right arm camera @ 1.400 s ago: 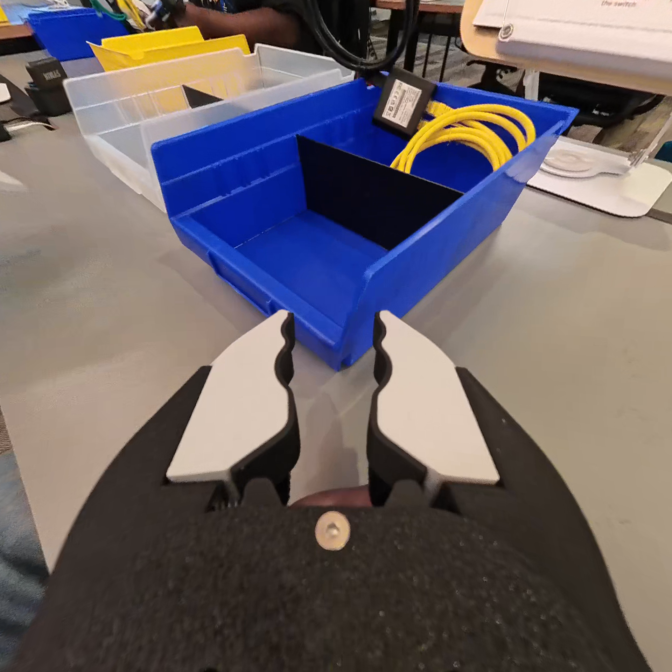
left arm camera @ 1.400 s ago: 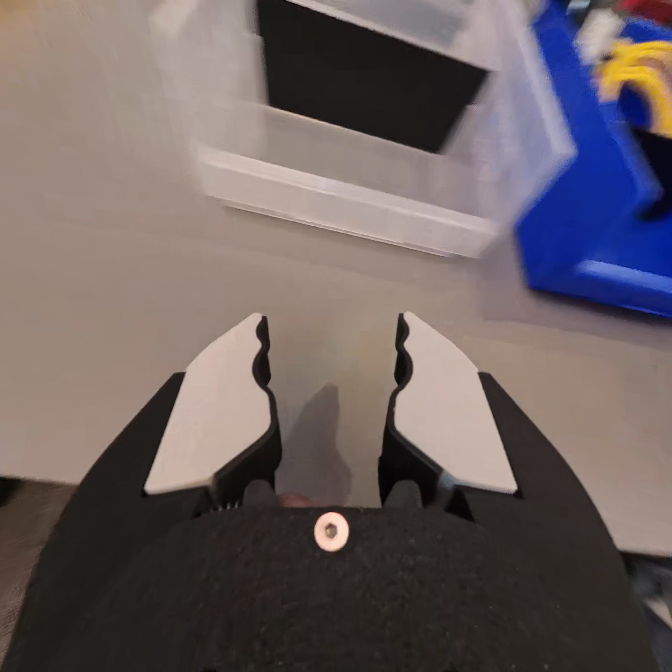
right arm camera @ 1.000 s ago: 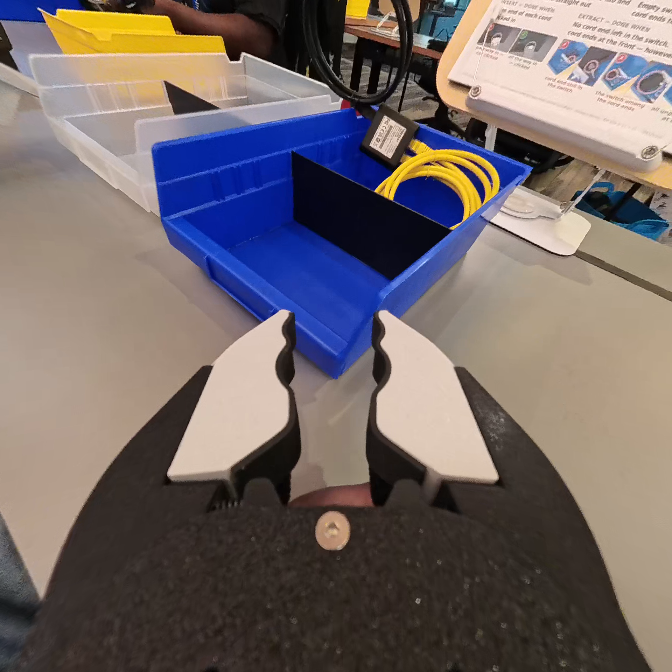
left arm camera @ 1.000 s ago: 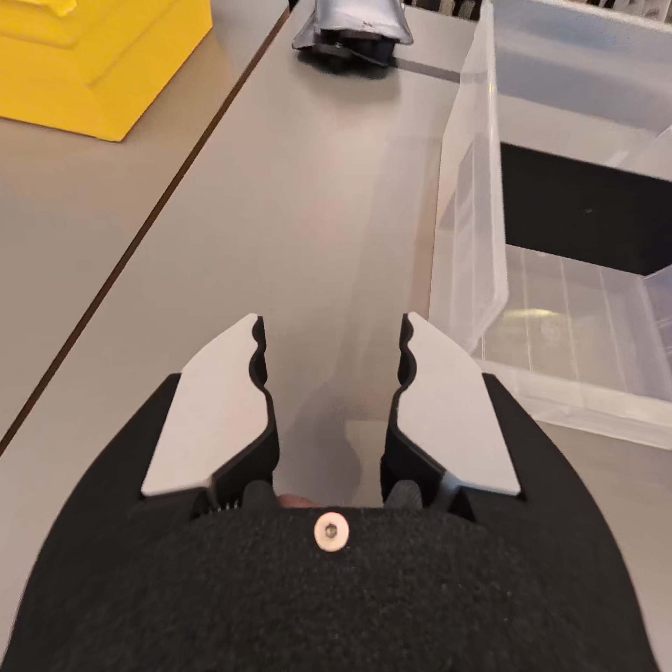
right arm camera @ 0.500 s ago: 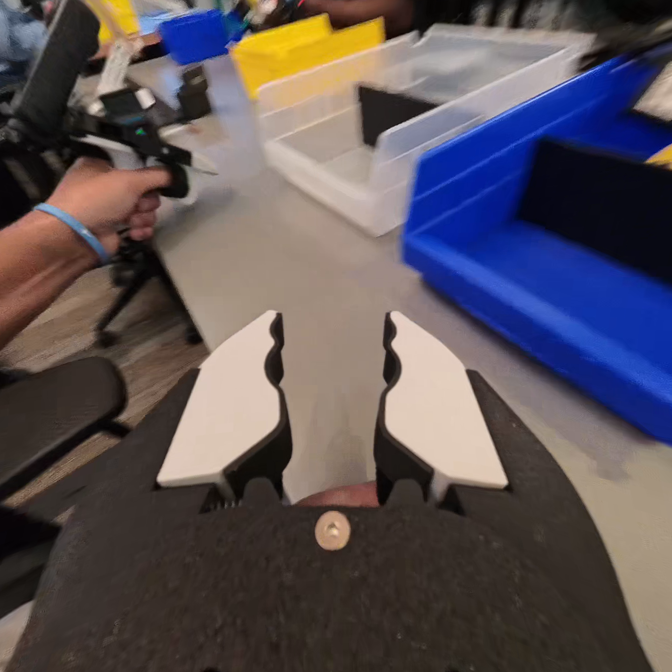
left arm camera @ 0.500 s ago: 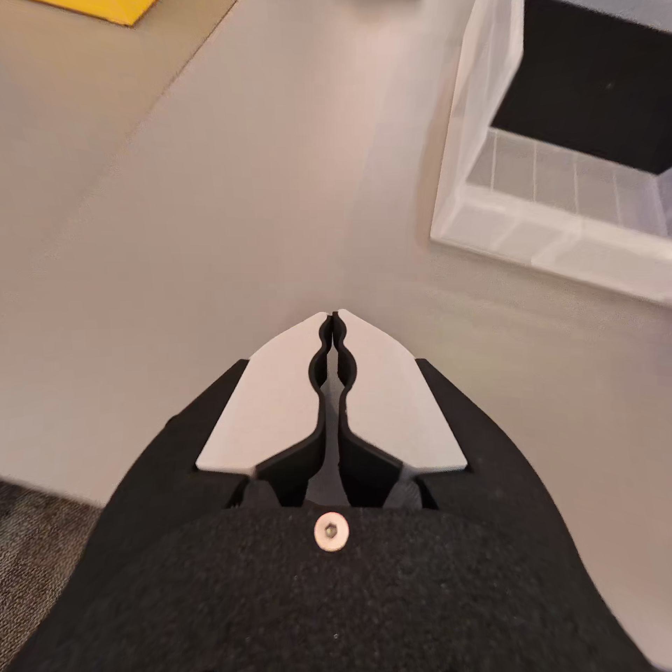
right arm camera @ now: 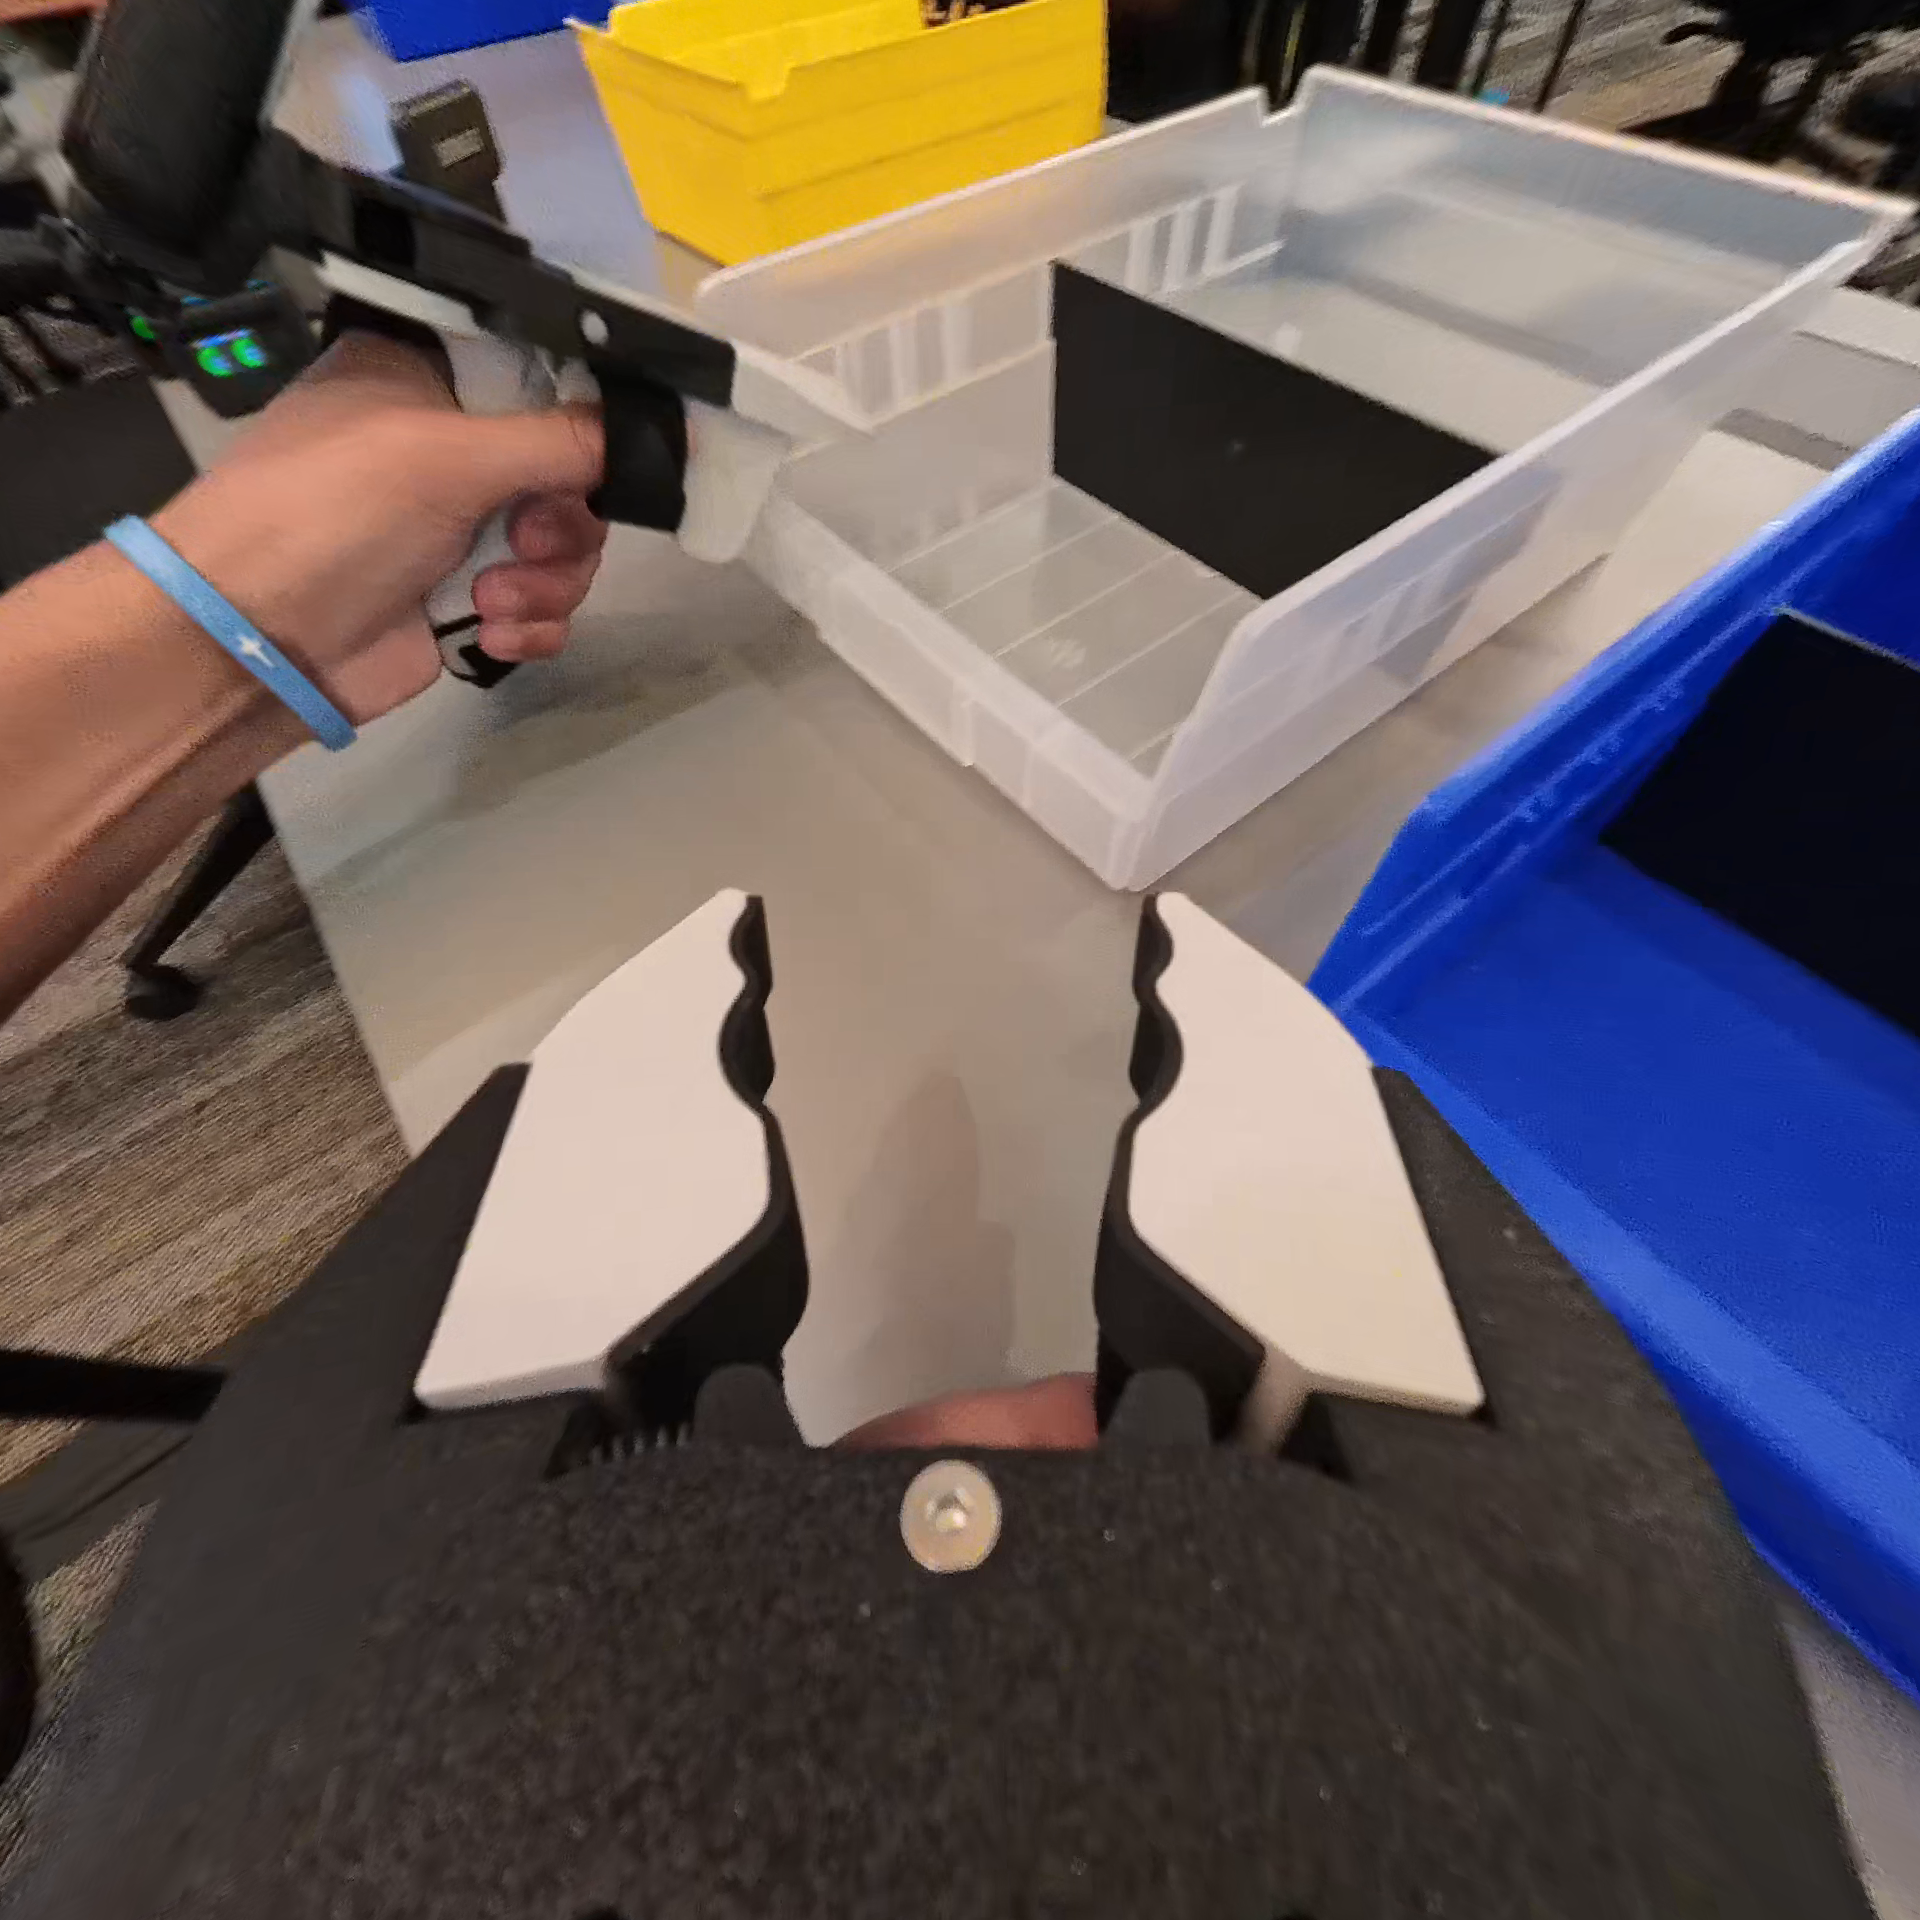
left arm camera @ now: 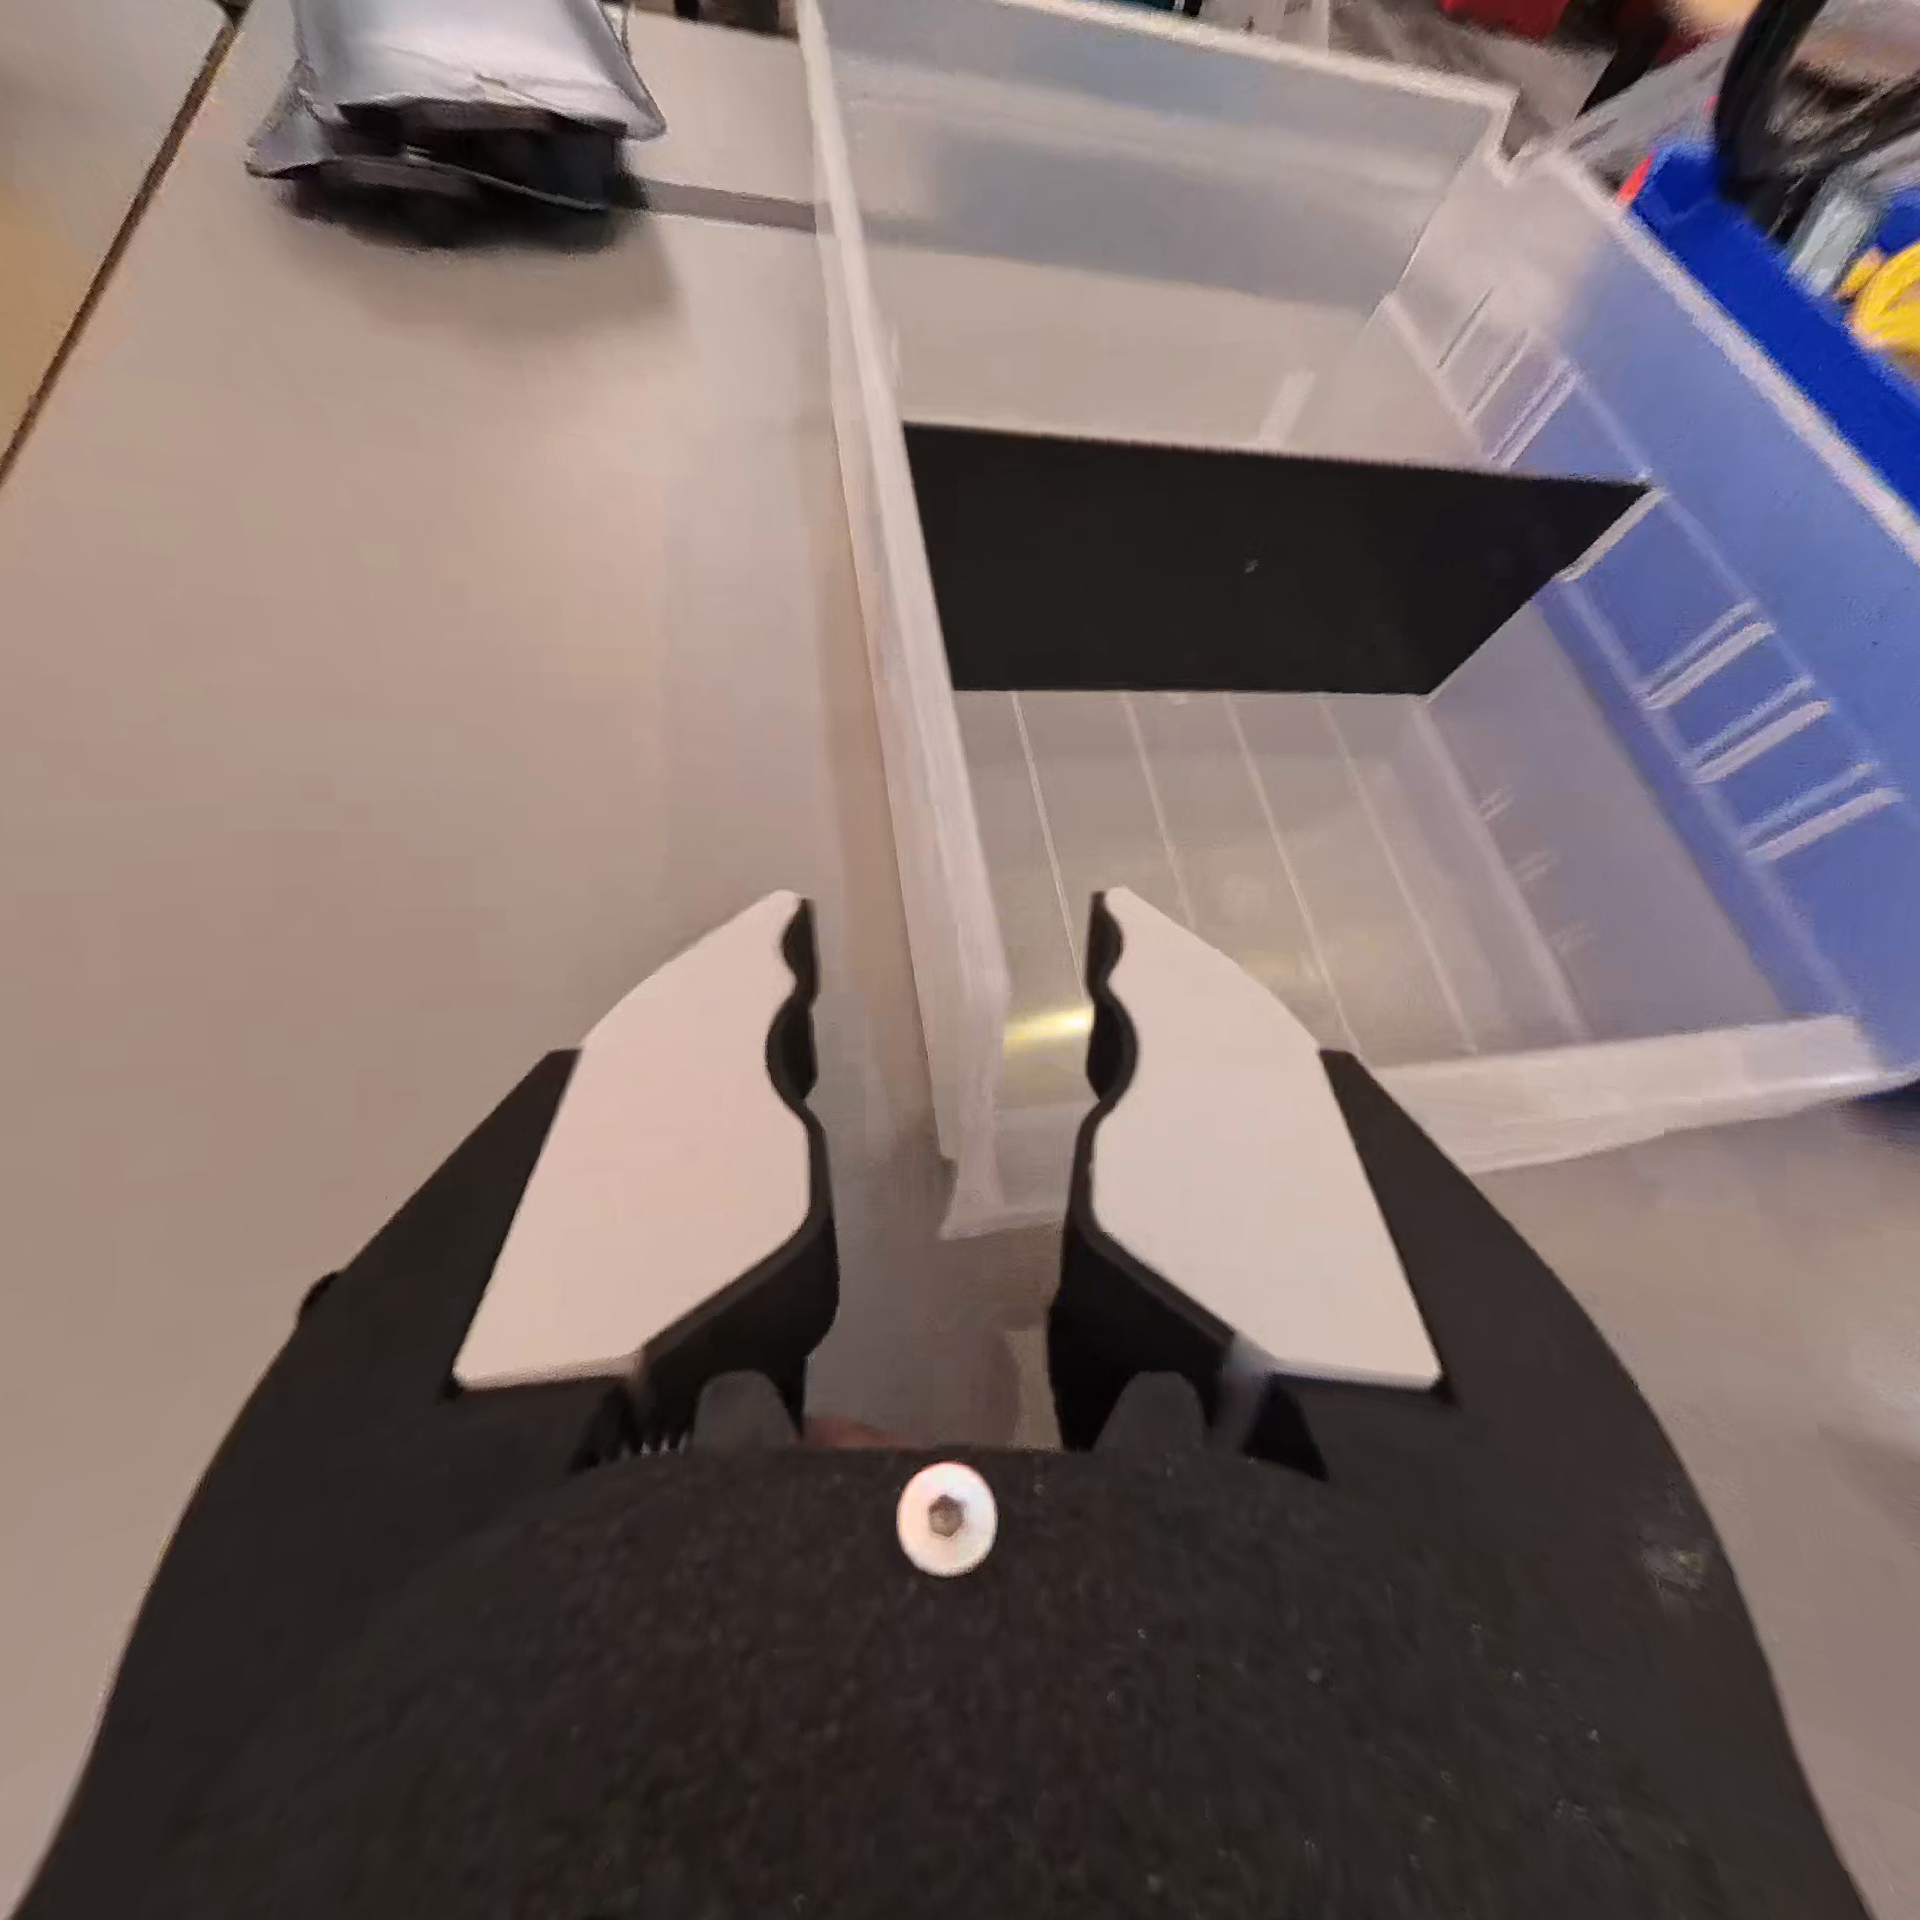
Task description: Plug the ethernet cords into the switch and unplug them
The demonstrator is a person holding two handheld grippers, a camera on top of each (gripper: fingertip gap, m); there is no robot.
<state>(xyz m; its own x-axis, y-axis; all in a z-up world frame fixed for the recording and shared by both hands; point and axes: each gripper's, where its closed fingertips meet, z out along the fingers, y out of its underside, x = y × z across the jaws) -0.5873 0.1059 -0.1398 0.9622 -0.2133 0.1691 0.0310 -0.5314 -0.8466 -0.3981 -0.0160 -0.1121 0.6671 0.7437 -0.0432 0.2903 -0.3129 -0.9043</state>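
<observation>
two hand-held grippers with white fingers and black pads work over a flat grey table [right arm camera: 644, 831]. the left gripper [left arm camera: 948, 997] has its jaws apart, and the left side wall of a clear plastic bin [left arm camera: 1143, 312] with a black divider [left arm camera: 1247, 571] stands between the pads, which do not press on it. in the right wrist view this same gripper is held in a hand [right arm camera: 384, 520] wearing a light blue wristband, its tip at the clear bin's near left corner. the right gripper [right arm camera: 948, 997] is wide open with nothing between its pads, hovering over the bare table near its front edge, just short of the clear bin's front corner. a blue plastic bin [right arm camera: 1558, 1091] with a dark divider sits close beside the clear bin's right side. the yellow ethernet cords [left arm camera: 1886, 286] show only as a small blurred patch in the blue bin's far end, at the right edge of the left wrist view; the switch cannot be made out. a yellow plastic bin [right arm camera: 831, 114] stands behind the clear one, and a dark grey pouch [left arm camera: 447, 104] lies toward the table's far left.
</observation>
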